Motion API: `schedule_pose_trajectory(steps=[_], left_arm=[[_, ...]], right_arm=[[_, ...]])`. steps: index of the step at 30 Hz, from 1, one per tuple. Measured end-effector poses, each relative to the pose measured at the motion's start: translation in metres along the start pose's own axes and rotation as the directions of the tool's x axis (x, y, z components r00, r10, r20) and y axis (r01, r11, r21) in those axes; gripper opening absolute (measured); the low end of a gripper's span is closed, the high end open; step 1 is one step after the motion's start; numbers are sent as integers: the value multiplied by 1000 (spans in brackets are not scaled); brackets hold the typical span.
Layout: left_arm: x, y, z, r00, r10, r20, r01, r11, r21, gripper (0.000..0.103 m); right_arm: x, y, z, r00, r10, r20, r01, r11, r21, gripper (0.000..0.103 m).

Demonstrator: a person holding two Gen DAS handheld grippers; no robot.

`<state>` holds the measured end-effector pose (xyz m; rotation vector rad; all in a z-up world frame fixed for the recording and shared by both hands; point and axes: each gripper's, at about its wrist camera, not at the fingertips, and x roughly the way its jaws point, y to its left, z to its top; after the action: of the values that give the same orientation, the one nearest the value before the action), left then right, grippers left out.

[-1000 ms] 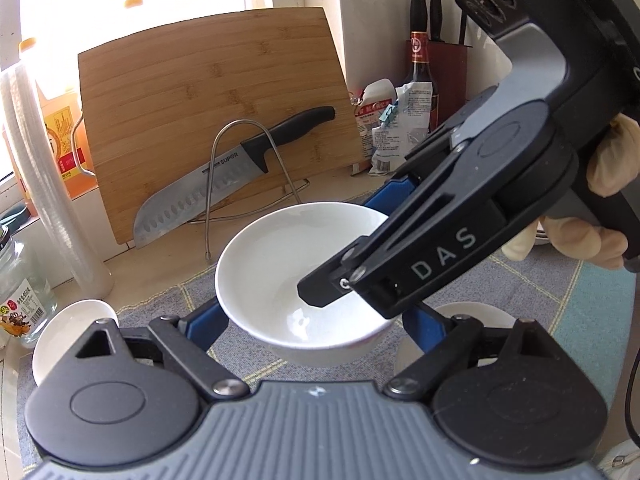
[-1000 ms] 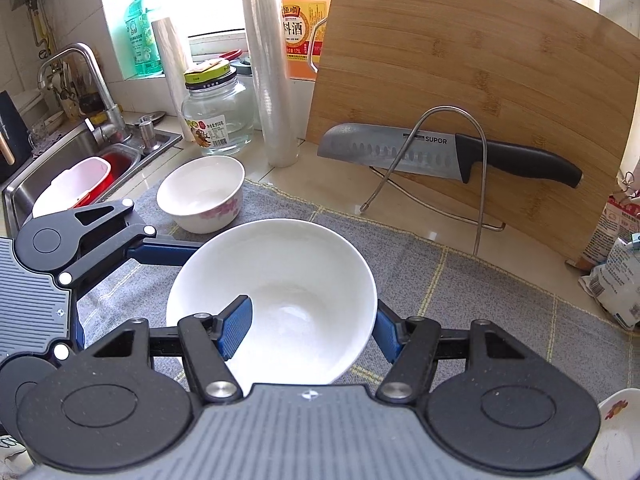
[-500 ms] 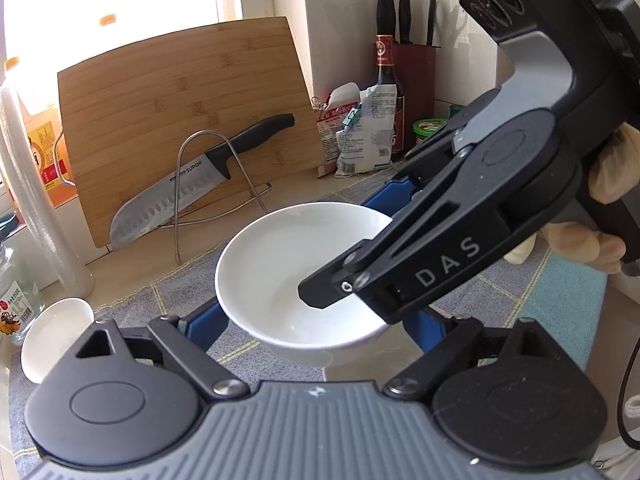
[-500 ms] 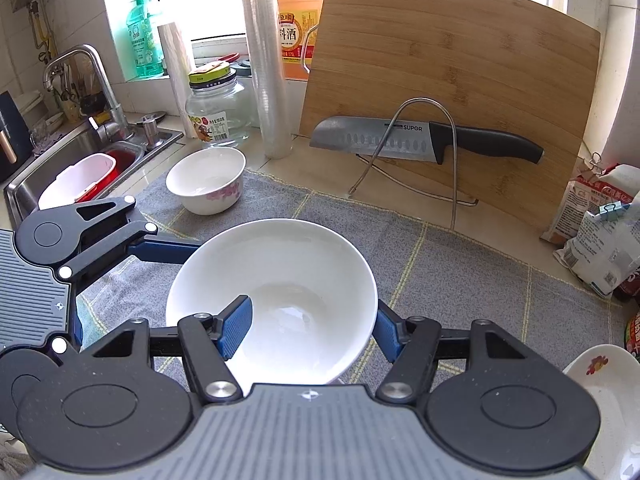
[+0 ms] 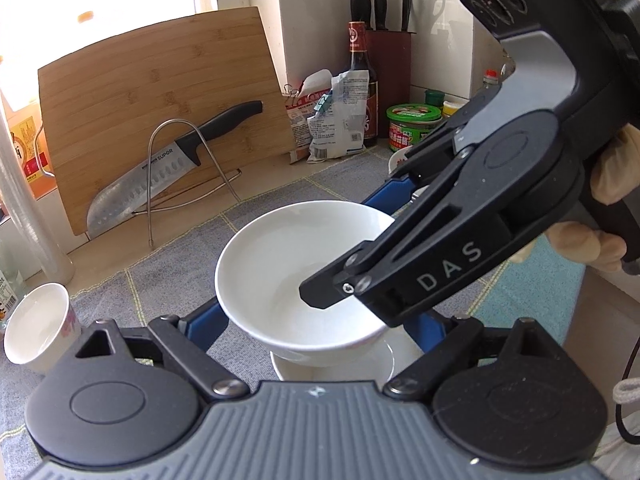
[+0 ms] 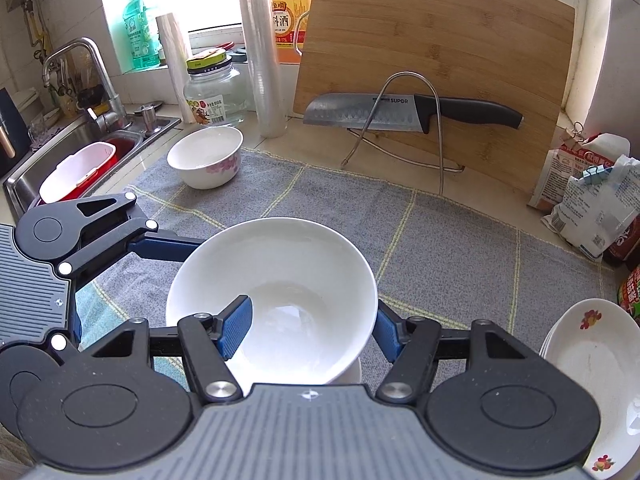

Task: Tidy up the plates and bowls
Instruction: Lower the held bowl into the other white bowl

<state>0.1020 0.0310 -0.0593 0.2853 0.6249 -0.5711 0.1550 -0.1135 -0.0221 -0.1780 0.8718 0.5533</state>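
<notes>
Bowl carried over the mat, pinched by its rim.

The right gripper (image 6: 310, 330) clamps the empty bowl (image 6: 272, 300)'s wall; the left gripper (image 5: 316, 322) straddles it wide (contact unclear). A slip could drop it onto the dish (image 5: 384, 364) beneath. Floral bowl (image 6: 206, 156) at 11 o'clock, plates (image 6: 596, 360) at 3, both empty.

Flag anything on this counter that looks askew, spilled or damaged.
Nothing looks spilled or broken. The one oddity is the knife: it lies bare-bladed across the wire rack against the cutting board, not in the knife block. The floral bowl sits alone at the mat's end near the sink.
</notes>
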Motion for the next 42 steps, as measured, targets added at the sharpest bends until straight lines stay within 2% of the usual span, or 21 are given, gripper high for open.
schedule_pose_trajectory(steps=[20, 42], left_arm=[[7, -13, -12, 997, -28, -69, 28, 1000, -7, 93], [17, -13, -16, 995, -41, -93, 41, 999, -5, 93]], right_arm=[[7, -2, -23, 998, 11, -63, -9, 999, 37, 70], [16, 0, -27, 996, -11, -91, 13, 1000, 18, 72]])
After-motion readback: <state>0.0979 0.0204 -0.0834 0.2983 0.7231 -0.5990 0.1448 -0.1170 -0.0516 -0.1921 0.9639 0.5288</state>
